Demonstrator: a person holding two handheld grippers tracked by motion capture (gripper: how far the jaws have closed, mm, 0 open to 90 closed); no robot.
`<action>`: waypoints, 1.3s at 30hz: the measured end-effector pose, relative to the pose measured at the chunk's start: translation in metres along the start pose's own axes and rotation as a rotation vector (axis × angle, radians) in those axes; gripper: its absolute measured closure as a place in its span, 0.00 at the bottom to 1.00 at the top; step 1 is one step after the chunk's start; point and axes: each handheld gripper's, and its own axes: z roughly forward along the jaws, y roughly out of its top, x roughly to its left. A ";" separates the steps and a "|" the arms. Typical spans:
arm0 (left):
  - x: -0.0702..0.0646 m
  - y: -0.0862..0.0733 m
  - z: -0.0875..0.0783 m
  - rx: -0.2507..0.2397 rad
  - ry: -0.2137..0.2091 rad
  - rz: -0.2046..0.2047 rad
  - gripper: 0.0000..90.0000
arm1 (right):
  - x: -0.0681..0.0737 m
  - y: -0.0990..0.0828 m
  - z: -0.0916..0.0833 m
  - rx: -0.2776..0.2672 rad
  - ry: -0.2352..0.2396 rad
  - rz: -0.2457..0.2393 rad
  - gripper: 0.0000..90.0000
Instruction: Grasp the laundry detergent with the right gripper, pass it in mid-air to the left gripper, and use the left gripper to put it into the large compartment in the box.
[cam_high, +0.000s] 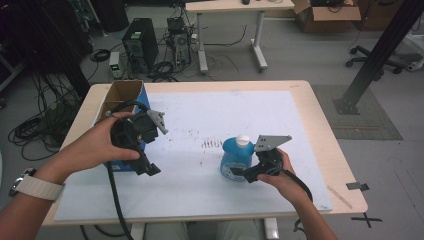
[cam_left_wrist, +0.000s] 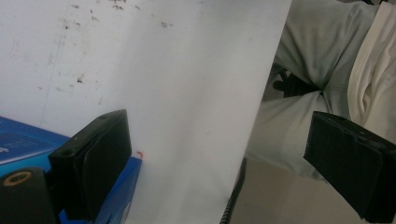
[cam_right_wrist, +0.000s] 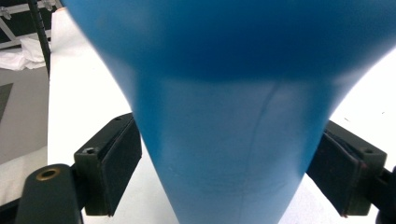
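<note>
Leftmost, the left gripper (cam_high: 145, 167) hovers beside the blue cardboard box (cam_high: 125, 95) at the table's (cam_high: 320, 130) left edge, its jaws wide apart with nothing between them. Further right, the blue bottle (cam_high: 236, 157) with a white cap stands upright on the white mat (cam_high: 225, 115). The right gripper (cam_high: 239, 172) has its jaws around the bottle's body, either touching it or just short of it; I cannot tell which.

No legible text, label or brand on anything in view.
</note>
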 end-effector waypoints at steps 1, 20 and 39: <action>0.000 0.000 0.000 0.000 0.000 0.000 0.08 | 0.000 0.000 0.000 -0.001 0.000 -0.001 0.19; 0.000 0.000 0.000 0.001 0.001 -0.002 0.08 | 0.000 -0.002 0.000 -0.013 0.002 -0.010 0.31; 0.001 0.000 0.000 0.002 0.001 -0.003 0.08 | -0.001 -0.002 0.001 -0.021 0.009 -0.042 0.47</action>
